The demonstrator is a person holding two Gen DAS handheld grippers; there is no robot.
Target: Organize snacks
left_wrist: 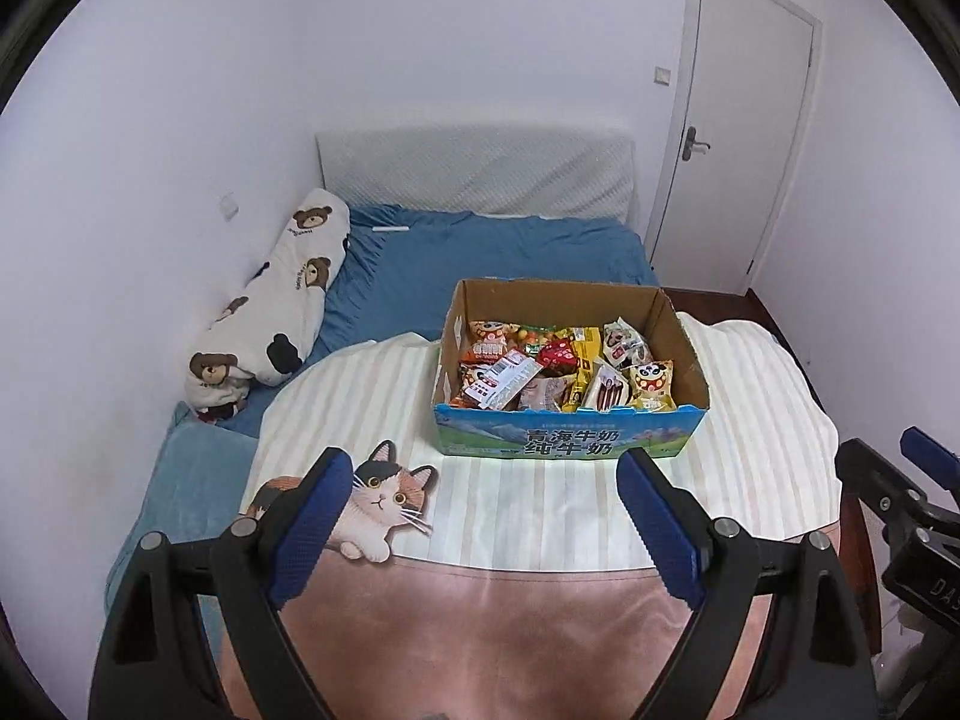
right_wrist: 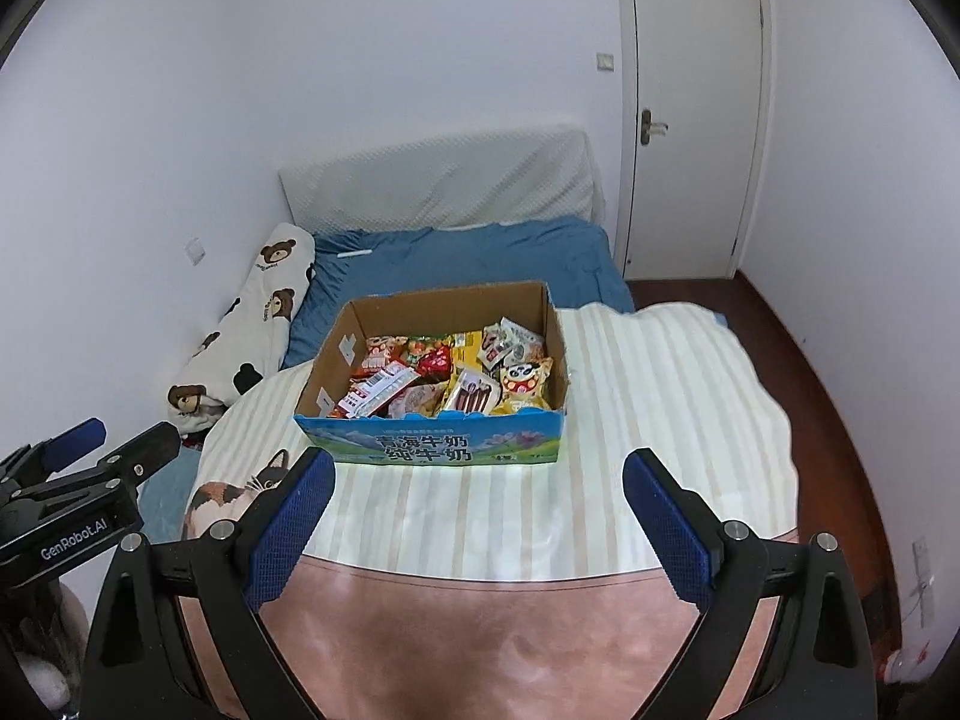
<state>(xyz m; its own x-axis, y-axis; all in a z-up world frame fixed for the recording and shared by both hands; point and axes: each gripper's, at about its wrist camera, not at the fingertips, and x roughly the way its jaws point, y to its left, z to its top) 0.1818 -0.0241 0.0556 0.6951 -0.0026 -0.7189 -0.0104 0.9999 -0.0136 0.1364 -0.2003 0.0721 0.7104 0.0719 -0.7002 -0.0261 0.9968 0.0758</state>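
Box (left_wrist: 570,438) of snacks (left_wrist: 564,369) on bed, untouched. Left gripper (left_wrist: 486,516) and right gripper (right_wrist: 480,516) both wide, empty. Best approach from above, pinch one top packet.

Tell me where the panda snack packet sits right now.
In both wrist views the panda snack packet lies in the cardboard box's near right corner, just right of the sausage-stick pack.

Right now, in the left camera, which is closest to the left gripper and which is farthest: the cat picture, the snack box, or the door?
From the left gripper:
1. Cat picture, beside its left finger.
2. Snack box, ahead, slightly right.
3. Door, far back right.
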